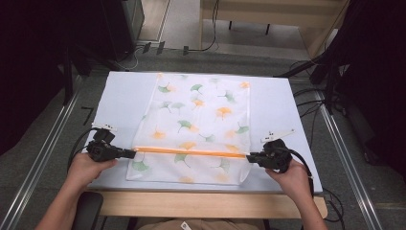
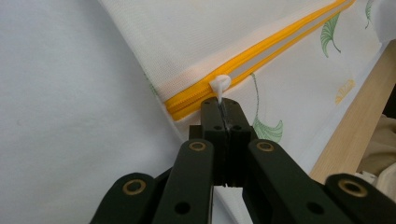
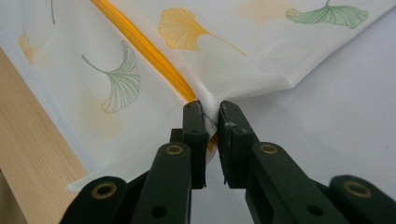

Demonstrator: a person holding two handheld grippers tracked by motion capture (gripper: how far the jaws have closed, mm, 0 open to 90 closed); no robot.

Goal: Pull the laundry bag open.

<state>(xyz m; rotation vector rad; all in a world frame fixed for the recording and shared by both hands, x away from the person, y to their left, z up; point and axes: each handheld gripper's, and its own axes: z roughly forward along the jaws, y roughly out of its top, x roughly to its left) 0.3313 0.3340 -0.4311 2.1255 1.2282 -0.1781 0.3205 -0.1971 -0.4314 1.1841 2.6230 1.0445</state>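
Between our left gripper's pressed-together jaws sits the white zipper pull of the mesh bag; our right gripper pinches the bag's opposite edge by the orange zipper. We read no writing, just ginkgo-leaf prints, on the table.

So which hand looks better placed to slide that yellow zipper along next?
Left, probably. The left hand-held gripper is shut on the white zipper pull; the right hand-held gripper pinches the bag's fabric at the zipper's far end, anchoring it.
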